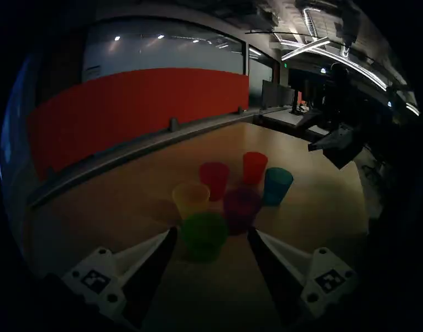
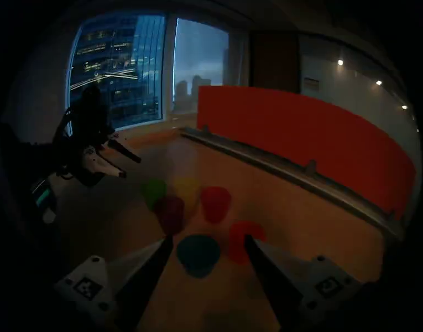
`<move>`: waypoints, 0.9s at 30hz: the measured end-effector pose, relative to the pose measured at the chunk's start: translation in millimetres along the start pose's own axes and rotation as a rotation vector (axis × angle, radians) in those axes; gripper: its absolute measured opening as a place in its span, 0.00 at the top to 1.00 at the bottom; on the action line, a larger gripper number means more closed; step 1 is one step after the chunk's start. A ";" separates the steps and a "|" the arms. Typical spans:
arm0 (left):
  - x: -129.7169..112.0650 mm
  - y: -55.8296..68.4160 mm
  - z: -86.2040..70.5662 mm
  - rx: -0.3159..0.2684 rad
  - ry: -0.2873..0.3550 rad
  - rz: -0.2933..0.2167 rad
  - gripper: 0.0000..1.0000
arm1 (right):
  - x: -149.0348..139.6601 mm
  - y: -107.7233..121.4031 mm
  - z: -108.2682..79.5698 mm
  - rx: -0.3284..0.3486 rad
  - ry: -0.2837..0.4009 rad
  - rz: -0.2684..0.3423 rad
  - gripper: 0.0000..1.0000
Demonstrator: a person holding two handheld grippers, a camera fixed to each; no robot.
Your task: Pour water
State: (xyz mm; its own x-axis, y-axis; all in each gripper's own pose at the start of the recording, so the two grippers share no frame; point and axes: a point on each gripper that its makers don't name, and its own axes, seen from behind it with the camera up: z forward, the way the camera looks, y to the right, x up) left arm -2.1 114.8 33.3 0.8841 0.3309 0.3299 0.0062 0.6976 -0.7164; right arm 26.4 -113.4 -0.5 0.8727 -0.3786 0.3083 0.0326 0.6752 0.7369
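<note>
Jaws apart on both: left gripper [image 1: 211, 231] faces the green cup [image 1: 204, 239], right gripper [image 2: 207, 238] faces the teal cup [image 2: 198, 255].

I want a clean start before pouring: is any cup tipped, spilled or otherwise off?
Nothing stands out. The green cup, yellow cup, purple cup, dark red cup, orange-red cup and teal cup all stand upright, clustered on the table, with no puddle visible. The dim light hides whether any holds water.

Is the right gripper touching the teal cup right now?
Apart. In the left gripper view, the right gripper hangs off to the side of the teal cup, with bare table showing between them.
</note>
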 end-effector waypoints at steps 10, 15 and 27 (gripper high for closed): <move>-32.2 1.5 14.3 -0.003 -0.071 0.007 0.06 | -34.3 -5.9 17.2 0.010 -0.058 -0.006 0.01; -43.2 2.6 22.9 -0.008 -0.098 0.011 0.06 | -45.6 -7.5 24.5 0.015 -0.077 -0.003 0.01; -57.9 -4.2 45.9 0.005 -0.148 0.017 0.06 | -68.5 -9.7 44.2 0.021 -0.124 -0.021 0.01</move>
State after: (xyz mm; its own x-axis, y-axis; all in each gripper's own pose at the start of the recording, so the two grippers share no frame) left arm -74.8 121.9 45.4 0.8054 0.4324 0.4054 -0.0105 0.6943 -0.7197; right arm -55.2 -122.0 -2.2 0.8052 -0.4684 0.3636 0.0385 0.6532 0.7562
